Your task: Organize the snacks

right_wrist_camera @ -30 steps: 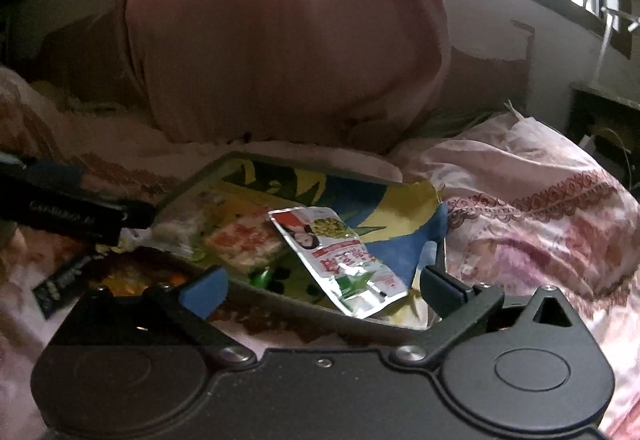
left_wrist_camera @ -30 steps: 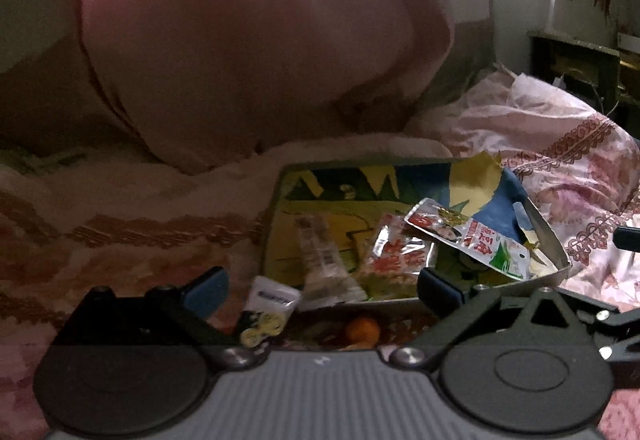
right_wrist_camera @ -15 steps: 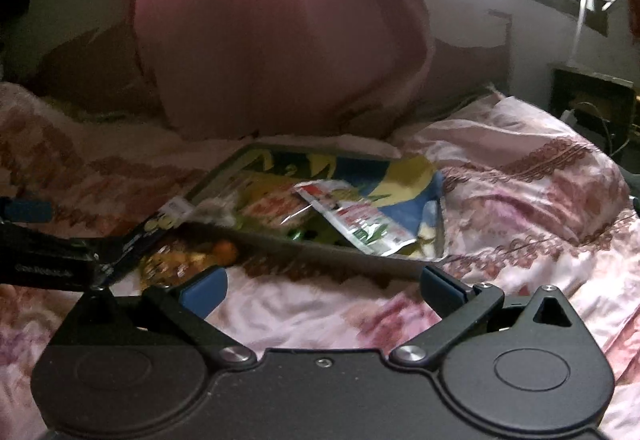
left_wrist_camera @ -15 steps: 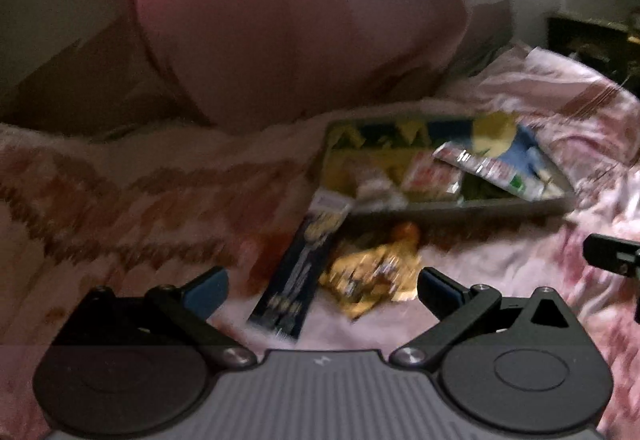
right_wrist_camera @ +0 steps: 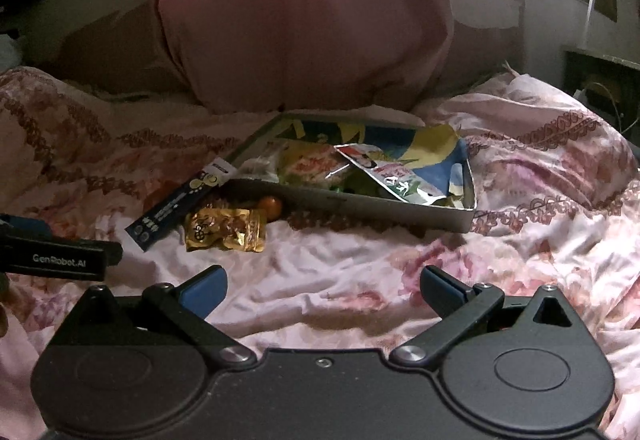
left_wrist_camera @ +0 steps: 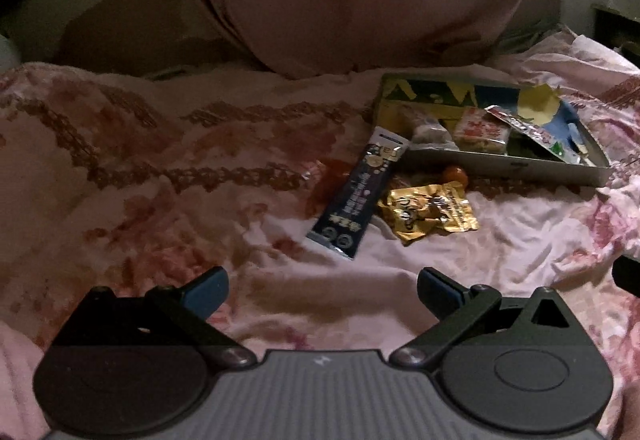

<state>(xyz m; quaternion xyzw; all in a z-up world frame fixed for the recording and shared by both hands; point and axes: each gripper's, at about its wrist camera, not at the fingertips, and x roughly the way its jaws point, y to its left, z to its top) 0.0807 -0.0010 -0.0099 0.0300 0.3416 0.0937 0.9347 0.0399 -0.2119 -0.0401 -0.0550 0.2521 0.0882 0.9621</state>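
a floral pink bedspread fills both views, with a big pink pillow propped upright at its far side. on the bedspread, in front of the pillow, lies a shallow metal tray lined with yellow and blue paper. inside it sit several snack packs: a red and white packet near the middle, a clear wrapped one toward its left end, and a silver-edged red and green sachet propped across the right part.

the left gripper hovers low over the bedspread, well apart from the tray, its blue-tipped fingers spread wide with nothing between them. the right gripper is the same, jaws wide apart and empty, over the cloth near the tray's front wall.

outside the tray, just beside its left front corner, a long dark blue stick pack lies with its upper end leaning against the tray rim. touching its right edge is a crumpled gold packet flat on the cloth. a small orange round sweet sits between the gold packet and the tray wall.
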